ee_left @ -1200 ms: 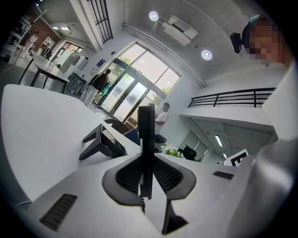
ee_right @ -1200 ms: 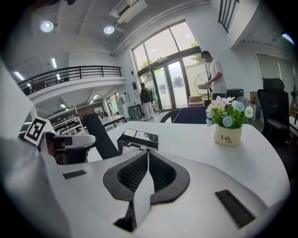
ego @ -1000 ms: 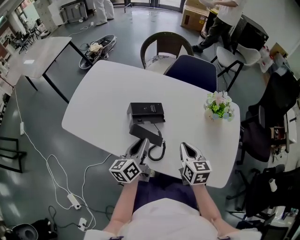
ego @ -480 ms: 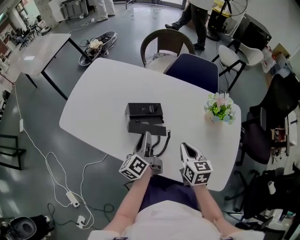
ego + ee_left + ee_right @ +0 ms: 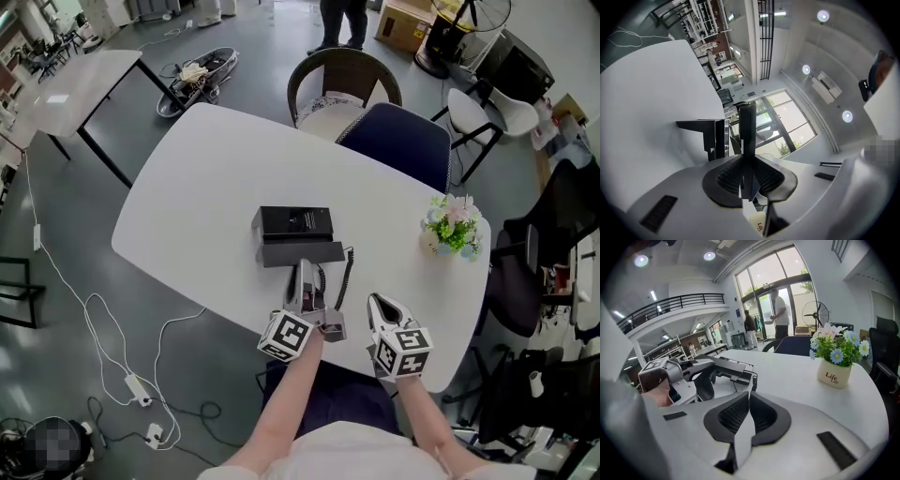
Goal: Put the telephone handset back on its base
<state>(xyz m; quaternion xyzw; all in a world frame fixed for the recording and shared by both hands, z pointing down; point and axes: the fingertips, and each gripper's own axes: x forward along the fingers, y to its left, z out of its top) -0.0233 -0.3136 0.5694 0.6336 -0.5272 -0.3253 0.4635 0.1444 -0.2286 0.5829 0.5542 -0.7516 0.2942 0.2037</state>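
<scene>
The black telephone base point(image 5: 292, 222) sits in the middle of the white table point(image 5: 197, 187). The dark handset point(image 5: 300, 254) lies level and parallel to the base, just at its near side. My left gripper point(image 5: 305, 279) is shut on the handset. In the left gripper view, which is rolled on its side, the handset point(image 5: 747, 126) shows edge-on between the pads, with the base point(image 5: 705, 129) beyond. A coiled cord point(image 5: 343, 270) hangs off the handset's right end. My right gripper point(image 5: 380, 306) hovers near the table's front edge, shut and empty point(image 5: 749, 409).
A small pot of flowers point(image 5: 453, 225) stands at the table's right side, also seen in the right gripper view point(image 5: 836, 359). Two chairs point(image 5: 398, 141) stand at the far edge. People stand by the far doors. Cables trail on the floor at left.
The left gripper has moved right and toward the base and rolled over. The handset has swung from a slant to parallel with the base. The right gripper has sunk slightly.
</scene>
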